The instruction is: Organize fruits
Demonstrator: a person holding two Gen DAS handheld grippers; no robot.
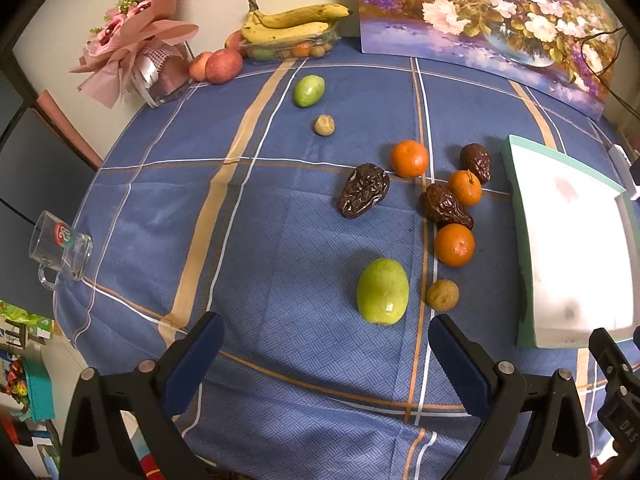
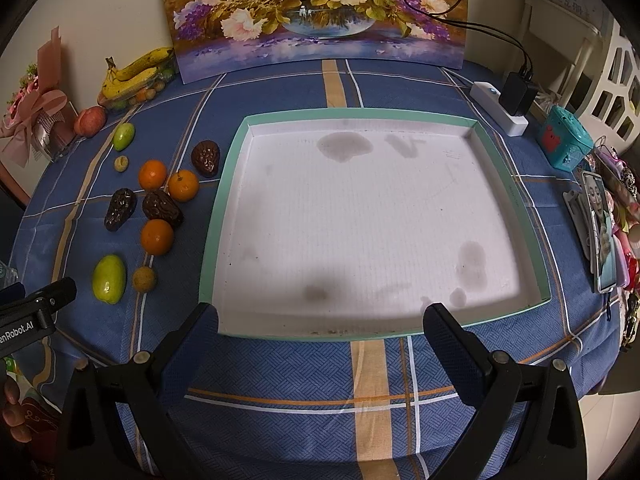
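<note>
Loose fruit scattered on the blue checked tablecloth, right of centre in the left wrist view: large green fruit low in the frame, small brown fruit just beside it, three oranges and three dark wrinkled dates clustered above, one date touching the lowest orange. Further up, a smaller green fruit and a second small brown fruit, apart from the cluster.

White tray with a green rim filling the middle of the right wrist view, bare inside but for grey stains; no fruit in it. Its left rim near the oranges and dates, not touching.

Clear plastic tub at upper centre of the left wrist view, holding small fruit, with bananas on top; two apples just left of it. Glass mug at the left table edge.

Left gripper at the bottom of its view, fingers wide apart, holding nothing, open cloth between it and the green fruit. Right gripper likewise spread and empty, fingertips over the tray's near rim.

Painting leaning along the far edge. Power strip, teal box and phone crowding the right edge.
</note>
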